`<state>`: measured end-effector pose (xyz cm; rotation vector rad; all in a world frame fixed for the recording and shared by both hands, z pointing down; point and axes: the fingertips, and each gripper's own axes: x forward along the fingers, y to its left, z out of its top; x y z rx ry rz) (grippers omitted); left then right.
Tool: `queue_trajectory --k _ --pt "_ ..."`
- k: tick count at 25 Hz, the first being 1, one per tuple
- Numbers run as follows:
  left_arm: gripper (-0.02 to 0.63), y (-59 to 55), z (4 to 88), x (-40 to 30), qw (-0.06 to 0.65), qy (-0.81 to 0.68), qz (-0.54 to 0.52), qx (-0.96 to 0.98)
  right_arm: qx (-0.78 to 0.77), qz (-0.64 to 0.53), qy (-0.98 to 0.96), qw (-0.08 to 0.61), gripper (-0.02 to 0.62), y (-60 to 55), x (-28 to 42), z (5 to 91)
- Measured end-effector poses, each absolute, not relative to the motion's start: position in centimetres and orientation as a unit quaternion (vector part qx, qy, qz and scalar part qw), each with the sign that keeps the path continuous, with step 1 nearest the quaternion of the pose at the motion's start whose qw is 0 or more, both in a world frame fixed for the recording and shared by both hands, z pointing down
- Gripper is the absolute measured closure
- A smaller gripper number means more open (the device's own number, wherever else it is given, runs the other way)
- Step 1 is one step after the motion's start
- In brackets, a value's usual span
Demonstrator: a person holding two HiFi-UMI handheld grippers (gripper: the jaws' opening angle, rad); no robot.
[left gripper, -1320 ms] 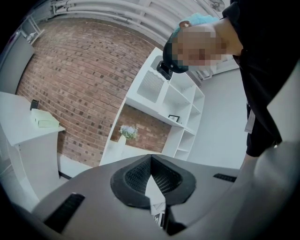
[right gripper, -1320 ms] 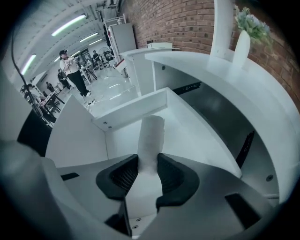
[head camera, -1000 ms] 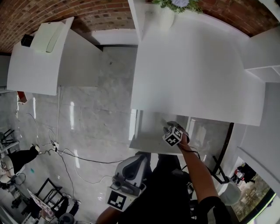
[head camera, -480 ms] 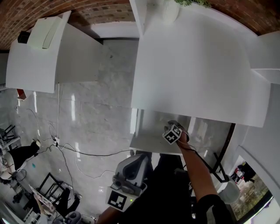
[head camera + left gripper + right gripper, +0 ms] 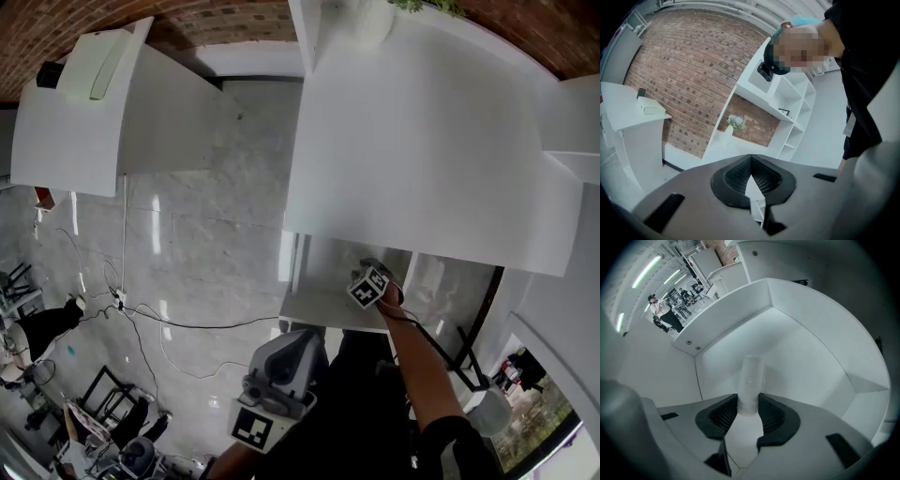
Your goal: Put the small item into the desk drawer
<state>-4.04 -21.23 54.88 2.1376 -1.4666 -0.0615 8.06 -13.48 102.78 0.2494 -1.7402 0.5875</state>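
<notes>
White worktop (image 5: 422, 141) up top, drawer (image 5: 797, 352) pulled open under it. Left gripper (image 5: 751, 183) fingers closed together, empty. Right gripper (image 5: 749, 405) pointing down into drawer, fingers just been opening, pads touching small item (image 5: 751, 378), white cylinder, between them.

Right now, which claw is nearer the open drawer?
Right. The right claw is down inside the drawer, holding a white tube, its jaws just opening slightly. The left claw is shut and empty, outside the drawer's front edge, by the person's body.

An office-like studio: white desk (image 5: 412, 141), brick wall (image 5: 684, 70), open shelving (image 5: 797, 117).
</notes>
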Motion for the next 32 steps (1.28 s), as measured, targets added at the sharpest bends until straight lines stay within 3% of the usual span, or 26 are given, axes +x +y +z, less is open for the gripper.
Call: queue_trajectory --k 10,18,22,25,27,32 --pt "0.584 -20.2 54.5 -4.4 0.271 -0.545 -0.027 0.793 0.121 0.259 -0.752 0.594 0.387 -13.9 7.9 102.4" --pt "0.583 -18.7 52.7 -4.6 0.254 -0.542 -0.042 0.8 0.141 0.257 -0.752 0.591 0.39 -13.5 8.9 99.8" --pt "0.584 -17.9 50.7 -5.1 0.248 -0.537 -0.053 0.804 0.142 0.251 -0.765 0.576 0.425 -13.2 8.5 96.1" --pt "0.584 -17.1 49.4 -5.8 0.225 -0.538 -0.064 0.81 0.148 0.242 -0.78 0.558 0.489 -13.9 7.9 93.0" --pt "0.584 -16.5 48.6 -6.2 0.213 -0.538 -0.073 0.813 0.157 0.244 -0.792 0.538 0.534 -14.5 7.5 90.6" --pt "0.584 -15.5 45.9 -7.1 0.194 -0.539 -0.093 0.815 0.207 0.26 -0.823 0.462 0.574 -16.2 6.6 82.8"
